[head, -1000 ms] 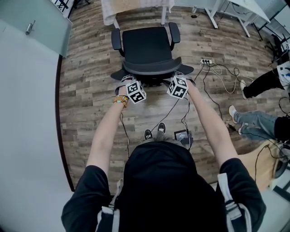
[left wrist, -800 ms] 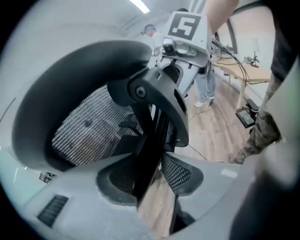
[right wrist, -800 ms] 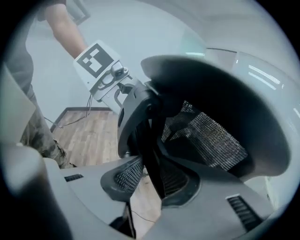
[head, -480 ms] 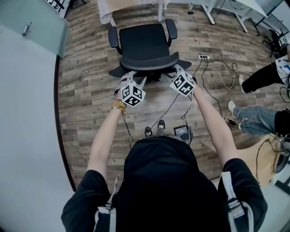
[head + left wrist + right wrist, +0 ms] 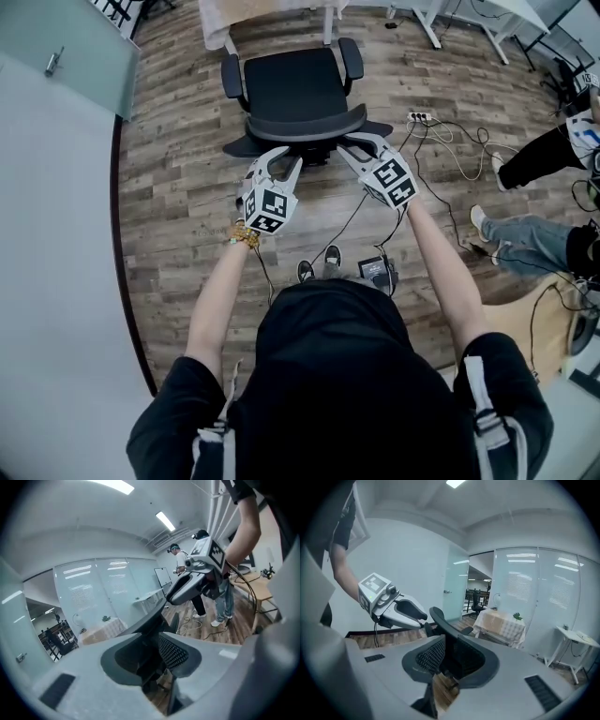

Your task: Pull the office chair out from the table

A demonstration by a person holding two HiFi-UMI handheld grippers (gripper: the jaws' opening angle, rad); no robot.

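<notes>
Office chair [image 5: 295,89] sits on the wood floor just in front of the cloth-covered tabletop [image 5: 221,26]. The seat looks to be out from under it already, and the backrest [image 5: 307,124] faces the person.

Left claw [image 5: 279,164] hovers near the left end of the backrest. Its jaws are wide but closing, with nothing pinched between them. Its own view just shows the chair through the gap. Right claw [image 5: 359,143] is the same deal at the right end: jaws apart, holding nothing. So nobody's actually got the chair right now.

My worry if it gets pulled further: it's on wheels and swivels, so grabbing with one claw only would probably spin it instead of rolling it straight. Over on the right there's a power strip [image 5: 418,118] and a mess of cables [image 5: 459,150] close to the chair base, and a caster could snag or drag those. Someone's legs [image 5: 525,248] are also parked further right, so a chair swinging wide heads their way.
</notes>
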